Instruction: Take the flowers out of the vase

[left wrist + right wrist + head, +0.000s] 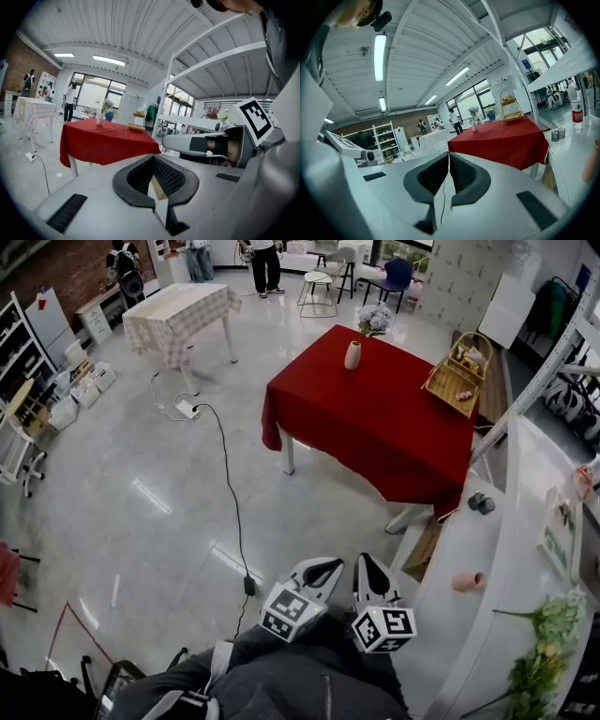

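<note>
Red cloth is covering the tabletop (375,418) that is standing well ahead of both grippers, across a stretch of grey polished floor (141,502); on its far side a small white ceramic vase (352,355) is standing upright, and the pale lilac-and-white flowers (375,318) are sitting in its neck; a woven wicker basket with a handle (459,371) is resting on the same tabletop, off to the right of the vase.

The left gripper (326,570) and the right gripper (367,570) are hovering side by side close to the person's body, both pointing roughly towards the red tabletop and well apart from it.

In the left gripper view the left gripper (153,159) is keeping its ribbed black pads together at the tips with nothing between them; the vase (100,120) is showing far ahead and to its left.

In the right gripper view the right gripper (449,157) is likewise pressing its jaws together, empty; the vase (473,125) and flowers (474,111) are showing far ahead, slightly to its right.

A black cable (230,493) is trailing over the floor ahead of the left gripper.
</note>
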The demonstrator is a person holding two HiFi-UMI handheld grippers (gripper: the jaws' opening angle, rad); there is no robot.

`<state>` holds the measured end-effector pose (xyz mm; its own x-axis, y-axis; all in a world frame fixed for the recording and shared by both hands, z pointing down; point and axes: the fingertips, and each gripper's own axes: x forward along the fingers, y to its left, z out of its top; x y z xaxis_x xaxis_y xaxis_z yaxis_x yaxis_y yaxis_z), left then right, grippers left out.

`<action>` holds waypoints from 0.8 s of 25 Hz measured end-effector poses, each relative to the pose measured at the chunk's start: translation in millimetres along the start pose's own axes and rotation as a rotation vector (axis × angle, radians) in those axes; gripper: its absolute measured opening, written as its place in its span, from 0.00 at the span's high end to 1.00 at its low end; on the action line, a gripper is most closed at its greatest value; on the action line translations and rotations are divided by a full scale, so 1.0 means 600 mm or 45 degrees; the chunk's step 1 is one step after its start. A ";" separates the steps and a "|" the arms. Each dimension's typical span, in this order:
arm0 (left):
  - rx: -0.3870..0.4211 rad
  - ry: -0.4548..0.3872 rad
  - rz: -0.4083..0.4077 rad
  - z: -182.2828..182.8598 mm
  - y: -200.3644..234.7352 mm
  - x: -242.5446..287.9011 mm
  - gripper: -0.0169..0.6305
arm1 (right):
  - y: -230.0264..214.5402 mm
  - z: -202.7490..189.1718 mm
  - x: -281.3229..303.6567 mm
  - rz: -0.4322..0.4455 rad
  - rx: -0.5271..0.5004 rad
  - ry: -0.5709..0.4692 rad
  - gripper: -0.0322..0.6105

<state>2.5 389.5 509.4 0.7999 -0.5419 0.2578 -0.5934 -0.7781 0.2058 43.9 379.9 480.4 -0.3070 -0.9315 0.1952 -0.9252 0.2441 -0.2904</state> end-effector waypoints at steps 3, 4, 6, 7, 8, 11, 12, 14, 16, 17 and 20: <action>-0.003 -0.004 0.021 0.006 0.007 0.002 0.96 | 0.000 0.005 0.002 0.009 -0.007 -0.004 0.92; -0.001 -0.007 0.026 0.008 0.008 0.003 0.96 | 0.000 0.005 0.002 0.010 -0.009 -0.005 0.92; 0.007 -0.011 0.034 0.013 0.012 0.006 0.96 | -0.001 0.006 0.003 0.006 -0.002 -0.007 0.92; 0.010 -0.012 0.039 0.016 0.015 0.007 0.96 | -0.002 0.006 0.004 0.000 0.004 -0.009 0.92; 0.011 -0.014 0.044 0.019 0.019 0.008 0.96 | -0.003 0.007 0.006 -0.006 0.009 -0.011 0.92; 0.015 -0.015 0.054 0.027 0.028 0.014 0.96 | -0.006 0.008 0.010 -0.028 0.024 -0.021 0.92; 0.015 -0.013 0.056 0.028 0.030 0.017 0.96 | -0.007 0.008 0.013 -0.028 0.030 -0.022 0.92; 0.011 -0.012 0.059 0.031 0.034 0.024 0.96 | -0.007 0.007 0.021 -0.012 0.038 -0.015 0.92; 0.006 -0.014 0.062 0.034 0.039 0.032 0.96 | -0.004 0.006 0.032 0.010 0.040 -0.001 0.92; 0.003 -0.014 0.064 0.034 0.042 0.036 0.96 | -0.003 0.005 0.038 0.019 0.040 0.005 0.92; -0.006 -0.007 0.070 0.034 0.053 0.049 0.96 | -0.006 0.005 0.057 0.037 0.043 0.012 0.92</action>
<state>8.8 342.3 504.2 0.7668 -0.5852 0.2637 -0.6366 -0.7458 0.1963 37.2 346.5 485.3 -0.3357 -0.9215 0.1953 -0.9080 0.2615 -0.3273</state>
